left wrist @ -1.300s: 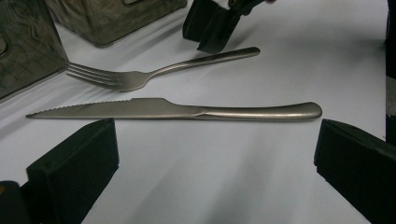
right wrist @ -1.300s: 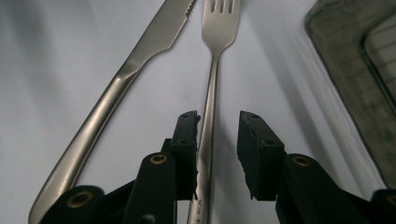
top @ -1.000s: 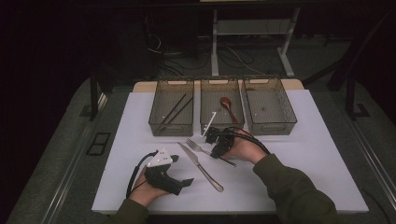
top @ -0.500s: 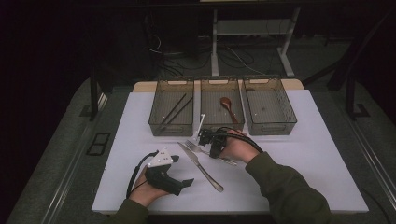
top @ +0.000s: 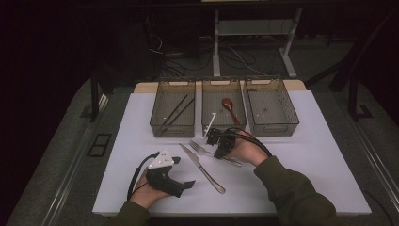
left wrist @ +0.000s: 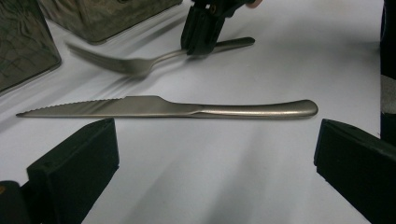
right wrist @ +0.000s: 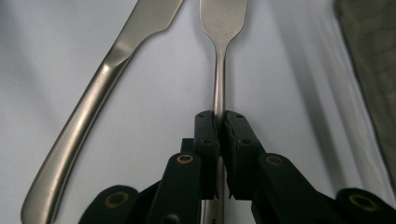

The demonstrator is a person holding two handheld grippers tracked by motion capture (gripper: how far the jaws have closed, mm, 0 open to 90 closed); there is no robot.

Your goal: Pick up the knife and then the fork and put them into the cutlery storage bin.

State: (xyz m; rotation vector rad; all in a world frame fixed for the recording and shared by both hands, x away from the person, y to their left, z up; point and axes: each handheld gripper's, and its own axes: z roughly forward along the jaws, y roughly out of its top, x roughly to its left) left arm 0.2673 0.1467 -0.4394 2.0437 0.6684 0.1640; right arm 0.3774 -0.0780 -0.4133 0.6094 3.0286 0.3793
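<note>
Right gripper [right wrist: 219,122] newly clamped, knife [right wrist: 93,116] alongside

Knife [top: 202,163] lies between hands; three bins [top: 224,107] block far side.

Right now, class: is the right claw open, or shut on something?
Shut on the fork. In the right gripper view, the right claw has just closed, and its pads press both sides of the fork's handle, beside the knife.
</note>
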